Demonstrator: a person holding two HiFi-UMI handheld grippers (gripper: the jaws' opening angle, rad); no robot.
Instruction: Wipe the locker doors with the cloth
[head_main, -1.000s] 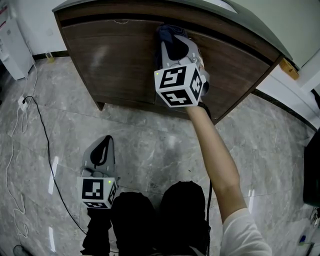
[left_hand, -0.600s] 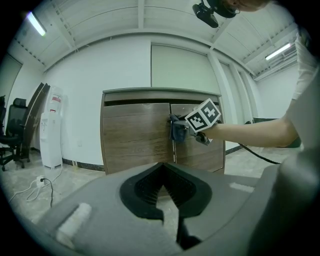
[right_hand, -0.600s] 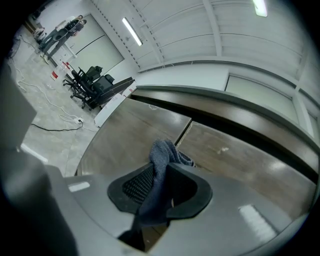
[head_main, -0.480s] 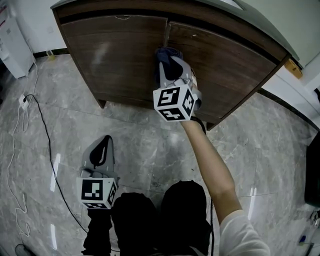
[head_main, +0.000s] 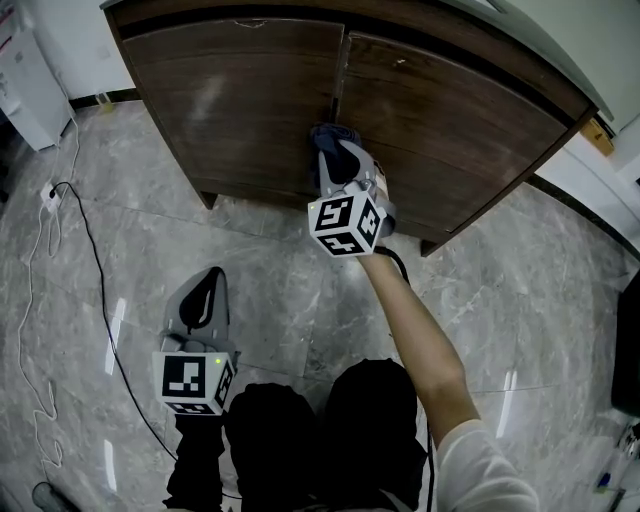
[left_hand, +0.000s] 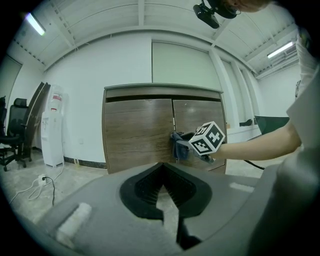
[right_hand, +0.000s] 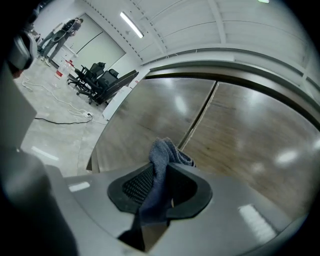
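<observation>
— Looking past the left gripper (left_hand: 161, 168), pinched together and empty.
— Spotting the right gripper (left_hand: 183, 145) ahead, holding a blue cloth (left_hand: 177, 153) against the seam between two brown locker doors (left_hand: 137, 132).

I'm looking down on a glossy grey marble-tiled floor (head_main: 280, 290). The dark wooden locker (head_main: 240, 110) stands on it at the top of the head view, raised on short feet. To the left, a black cable (head_main: 97, 300) snakes across the tiles from a white plug (head_main: 50, 192). A white unit (head_main: 25, 90) stands at the far left edge.
</observation>
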